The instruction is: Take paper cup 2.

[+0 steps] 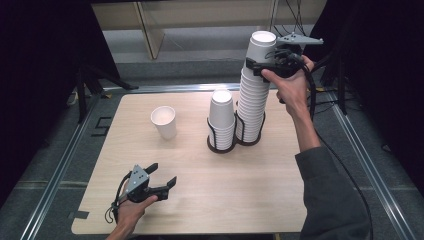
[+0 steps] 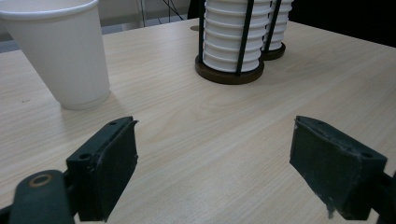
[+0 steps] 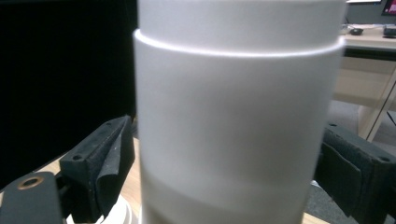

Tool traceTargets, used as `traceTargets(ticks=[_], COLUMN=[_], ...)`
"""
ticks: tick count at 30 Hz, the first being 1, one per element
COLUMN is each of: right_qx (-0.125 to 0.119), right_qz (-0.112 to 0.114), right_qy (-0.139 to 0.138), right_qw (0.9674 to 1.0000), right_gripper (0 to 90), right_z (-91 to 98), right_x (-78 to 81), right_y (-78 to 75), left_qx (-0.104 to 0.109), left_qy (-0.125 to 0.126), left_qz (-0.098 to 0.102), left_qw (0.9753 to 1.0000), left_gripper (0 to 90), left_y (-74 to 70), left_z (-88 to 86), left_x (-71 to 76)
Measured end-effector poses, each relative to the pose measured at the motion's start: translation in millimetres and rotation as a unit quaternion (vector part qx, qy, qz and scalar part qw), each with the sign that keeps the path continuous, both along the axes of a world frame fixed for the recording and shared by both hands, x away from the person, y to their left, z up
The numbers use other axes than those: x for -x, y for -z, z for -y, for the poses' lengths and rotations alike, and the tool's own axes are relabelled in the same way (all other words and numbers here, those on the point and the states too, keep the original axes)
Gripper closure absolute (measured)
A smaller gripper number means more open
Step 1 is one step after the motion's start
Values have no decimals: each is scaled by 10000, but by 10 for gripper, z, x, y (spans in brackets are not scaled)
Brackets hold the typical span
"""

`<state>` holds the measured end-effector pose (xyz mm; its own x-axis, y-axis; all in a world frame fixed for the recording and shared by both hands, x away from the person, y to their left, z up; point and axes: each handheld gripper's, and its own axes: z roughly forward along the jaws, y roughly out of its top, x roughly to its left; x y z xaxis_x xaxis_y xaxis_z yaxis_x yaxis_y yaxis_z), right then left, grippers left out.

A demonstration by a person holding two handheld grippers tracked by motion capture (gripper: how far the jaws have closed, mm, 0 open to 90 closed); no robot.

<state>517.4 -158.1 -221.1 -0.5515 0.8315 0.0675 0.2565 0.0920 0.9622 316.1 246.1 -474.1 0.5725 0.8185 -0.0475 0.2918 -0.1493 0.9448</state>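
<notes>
The top paper cup point(image 1: 262, 47) sits at the summit of the tall cup stack point(image 1: 251, 100), lifted slightly clear of the rims below it, and the right gripper point(image 1: 257, 65) has it between its jaws; in the right gripper view the cup's white wall point(image 3: 238, 126) spans the gap, the left pad standing a little off it, so a firm clamp cannot be told. The tall stack stands in a black wire holder point(image 1: 250, 137) on the wooden table point(image 1: 225, 200). Touching that holder on its left is a second holder with a shorter cup stack point(image 1: 222, 117), making two stacks. Further left of the tall stack stands one single paper cup point(image 1: 164, 121), upright and well apart. Nearer the person, well left of the stacks, the left gripper point(image 1: 162, 175) rests low over the table, jaws wide and empty.
</notes>
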Motion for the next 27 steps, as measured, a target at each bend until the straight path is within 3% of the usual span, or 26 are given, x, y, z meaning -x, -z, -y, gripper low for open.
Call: traceTargets(ticks=[8, 12, 18, 27], right_qx=[-70, 32, -29, -133], right_qz=[-31, 42, 245, 767], right_qy=[1, 33, 95, 207], right_qw=[10000, 10000, 9997, 9967], right_gripper=[162, 170, 173, 177], right_z=[-39, -42, -25, 42], right_x=[-95, -76, -8, 156], right_y=[4, -44, -277, -733], left_qx=[-5, -24, -22, -34], left_qy=[13, 15, 56, 81], left_qz=[11, -4, 1, 19], left_qw=[10000, 10000, 10000, 10000], left_gripper=[142, 142, 142, 142], left_y=[-5, -2, 7, 9], left_z=[-3, -2, 6, 8], left_x=[-3, 1, -5, -6])
